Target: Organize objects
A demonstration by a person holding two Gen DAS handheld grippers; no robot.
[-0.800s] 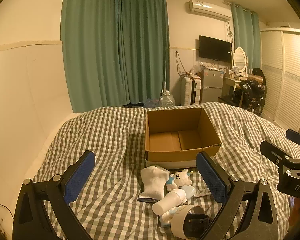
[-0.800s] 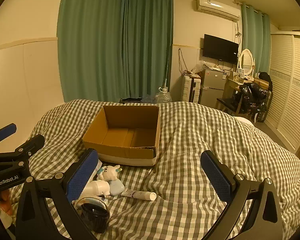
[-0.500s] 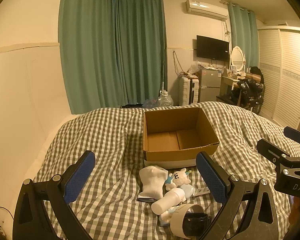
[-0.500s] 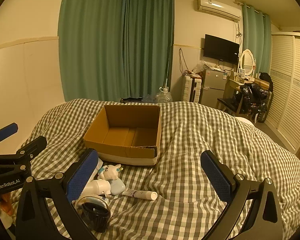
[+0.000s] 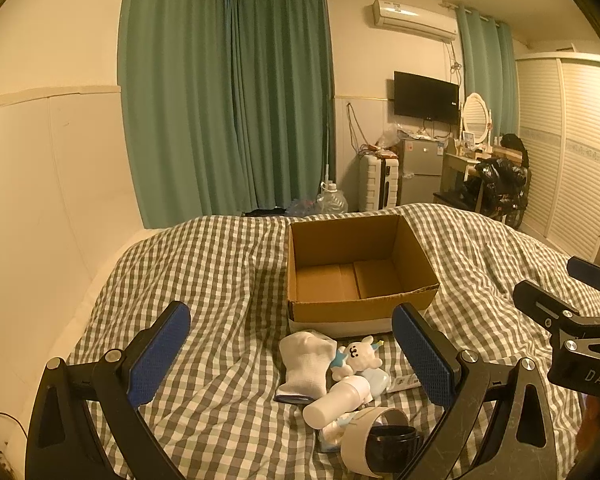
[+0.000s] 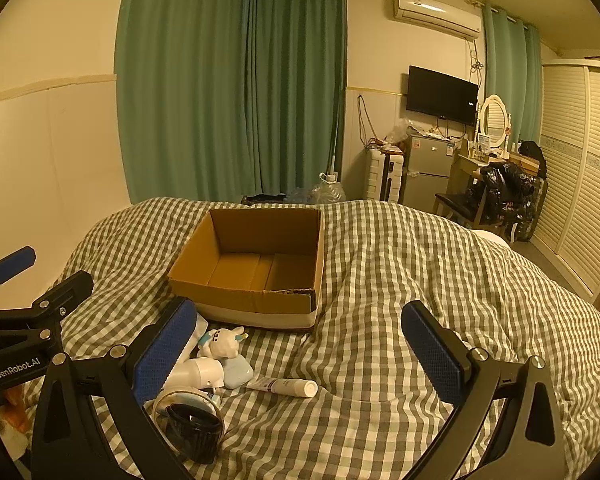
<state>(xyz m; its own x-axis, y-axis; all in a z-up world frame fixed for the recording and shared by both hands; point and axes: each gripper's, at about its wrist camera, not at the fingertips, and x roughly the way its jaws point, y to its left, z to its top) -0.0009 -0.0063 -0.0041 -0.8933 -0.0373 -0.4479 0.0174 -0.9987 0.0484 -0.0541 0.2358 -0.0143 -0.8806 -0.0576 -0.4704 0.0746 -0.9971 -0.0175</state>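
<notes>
An open, empty cardboard box stands on the checked bed cover. In front of it lies a pile: a white sock, a small white plush toy, a white bottle, a pale blue soap-like piece, a small tube and a tape roll around a black cup. My left gripper is open above the pile. My right gripper is open, with the pile by its left finger. Both hold nothing.
The checked cover spreads over the whole bed, with folds. A white wall panel runs along the left side. Green curtains, a suitcase, a small fridge, a dressing table and a wardrobe stand beyond the bed's far end.
Both views have shifted only slightly; the left view's box and pile have slid a little to the left. Both grippers stay open and the objects lie as before.
</notes>
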